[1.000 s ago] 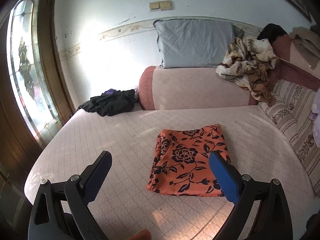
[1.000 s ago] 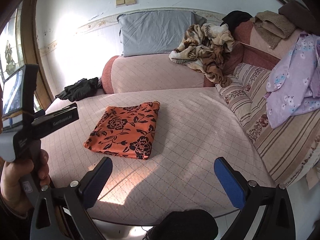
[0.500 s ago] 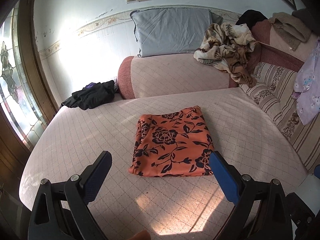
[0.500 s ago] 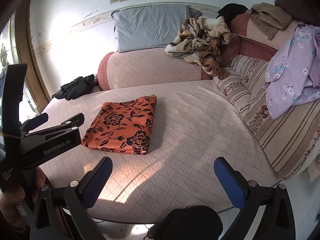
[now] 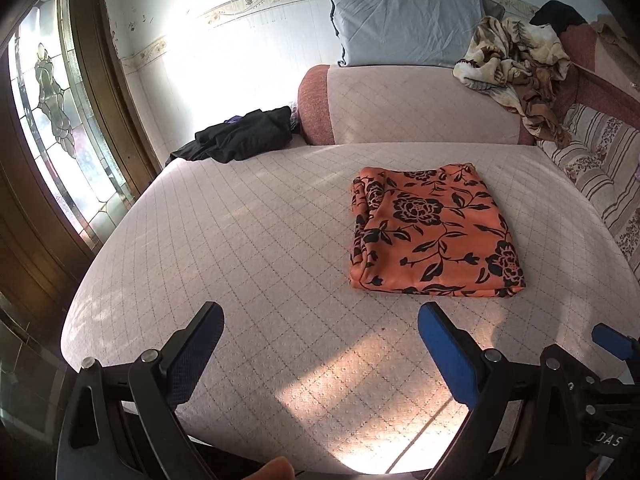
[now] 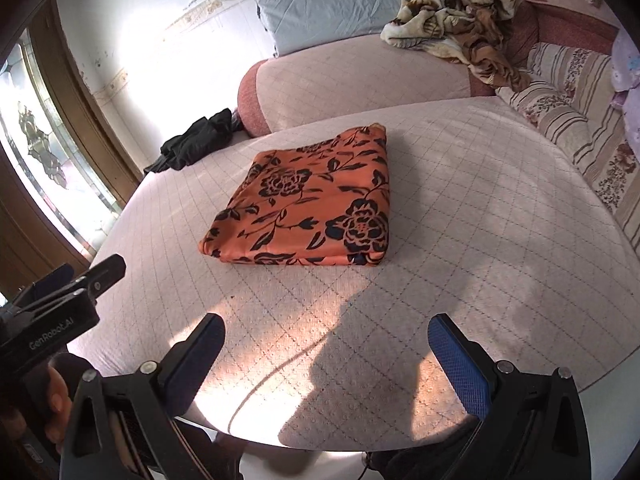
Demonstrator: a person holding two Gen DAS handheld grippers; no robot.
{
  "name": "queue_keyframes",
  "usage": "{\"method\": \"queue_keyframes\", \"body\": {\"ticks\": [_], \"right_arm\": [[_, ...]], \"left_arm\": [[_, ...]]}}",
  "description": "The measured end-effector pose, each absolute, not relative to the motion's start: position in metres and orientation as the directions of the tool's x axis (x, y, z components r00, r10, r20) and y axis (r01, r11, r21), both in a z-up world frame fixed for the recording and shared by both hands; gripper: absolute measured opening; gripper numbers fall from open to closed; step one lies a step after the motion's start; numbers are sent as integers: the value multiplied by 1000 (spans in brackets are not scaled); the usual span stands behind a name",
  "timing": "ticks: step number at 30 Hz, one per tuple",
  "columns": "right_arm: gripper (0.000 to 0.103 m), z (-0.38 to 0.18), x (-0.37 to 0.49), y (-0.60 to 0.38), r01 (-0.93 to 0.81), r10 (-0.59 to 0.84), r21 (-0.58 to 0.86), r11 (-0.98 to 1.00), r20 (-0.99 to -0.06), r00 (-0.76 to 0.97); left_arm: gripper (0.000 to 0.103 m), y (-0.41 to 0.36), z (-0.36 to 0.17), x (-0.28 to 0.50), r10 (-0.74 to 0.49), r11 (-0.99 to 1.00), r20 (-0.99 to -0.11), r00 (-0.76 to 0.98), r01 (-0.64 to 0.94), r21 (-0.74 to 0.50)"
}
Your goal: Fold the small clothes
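A: Left wrist view, item one: our left claw (image 5: 320,340), jaws spread wide, nothing between them, hovering over the bare near part of the bed (image 5: 260,240). Half a second ago the orange floral garment (image 5: 432,232) sat between its blue pads; now it lies up and to the right of them, so we have swung left and pulled back a little.

B: Item two, same view: black clothing heap (image 5: 240,140) at the far left edge of the bed, unfolded, apparently in the same spot as before.

A: Right wrist view, item three: the orange floral garment (image 6: 308,204), a flat folded rectangle, resting alone mid-bed, touched by neither claw.

B: Item four: our right claw (image 6: 326,364), also wide apart and empty. It has drawn nearer the garment than a second ago, and the view has tilted downward.

A: Judgement: this piece looks finished. We read the left claw's swing as a turn toward the next item, likely the black heap.

B: Item five: lilac garment (image 6: 628,68) draped far right, also unfolded.
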State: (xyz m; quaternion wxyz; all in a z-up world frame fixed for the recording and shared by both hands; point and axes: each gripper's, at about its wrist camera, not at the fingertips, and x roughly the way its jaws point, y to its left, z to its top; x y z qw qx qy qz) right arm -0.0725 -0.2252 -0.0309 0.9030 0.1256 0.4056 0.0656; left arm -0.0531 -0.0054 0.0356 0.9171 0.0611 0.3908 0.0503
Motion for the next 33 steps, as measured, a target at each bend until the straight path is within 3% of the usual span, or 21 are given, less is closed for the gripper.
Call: {"method": "queue_keyframes", "body": {"ticks": [12,18,33], "right_arm": [[103,-22,-27,-210,49,44,102,994,-744,667],[103,-17,-17,-200,61,-22,24,998,-752,659],[103,-18,-5,-198,70,-57,-15,997,-760,648]], "left_arm": [[98,11,36,-14,-3,1000,-721,693,-14,-18],[98,13,29,-1,-26,999,-740,672,1,-34],[98,10,21,10,-31,999,-747,664,16,-28]]}}
